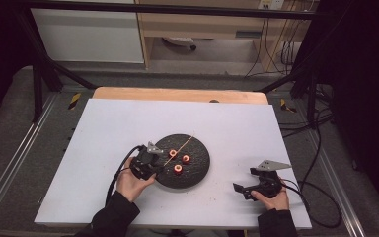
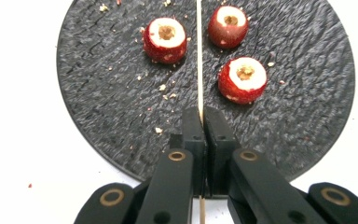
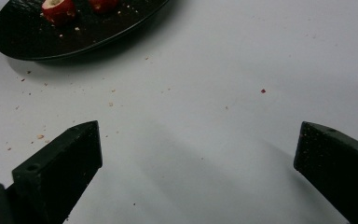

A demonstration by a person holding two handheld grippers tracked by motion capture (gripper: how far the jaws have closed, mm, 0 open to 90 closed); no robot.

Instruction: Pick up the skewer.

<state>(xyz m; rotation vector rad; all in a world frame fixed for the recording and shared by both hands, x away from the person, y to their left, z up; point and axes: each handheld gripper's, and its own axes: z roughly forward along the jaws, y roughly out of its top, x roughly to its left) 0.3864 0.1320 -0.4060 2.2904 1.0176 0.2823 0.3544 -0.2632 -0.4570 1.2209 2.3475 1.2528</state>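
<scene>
A round black plate (image 1: pixel 197 170) (image 2: pixel 98 102) (image 3: pixel 23 39) lies mid-table with three red cored fruit pieces on it (image 1: pixel 177 169) (image 2: pixel 164 39) (image 2: pixel 228 25) (image 2: pixel 243 79). A thin wooden skewer (image 1: pixel 180 146) (image 2: pixel 199 56) lies across the plate between the pieces. My left gripper (image 1: pixel 159 160) (image 2: pixel 200 116) is at the plate's left edge, shut on the skewer's near end. My right gripper (image 1: pixel 242 190) (image 3: pixel 198 154) rests on the white table to the right of the plate, jaws wide apart with nothing between them. Two fruit pieces (image 3: pixel 58 9) show at the top left of the right gripper view.
A white mat (image 1: pixel 103 148) covers the wooden table (image 1: pixel 177 94). Small crumbs (image 3: pixel 112 103) dot the plate and the mat near it. Cables (image 1: pixel 321 197) trail off the table's right side. Black frame bars (image 1: pixel 44 64) stand at the back corners.
</scene>
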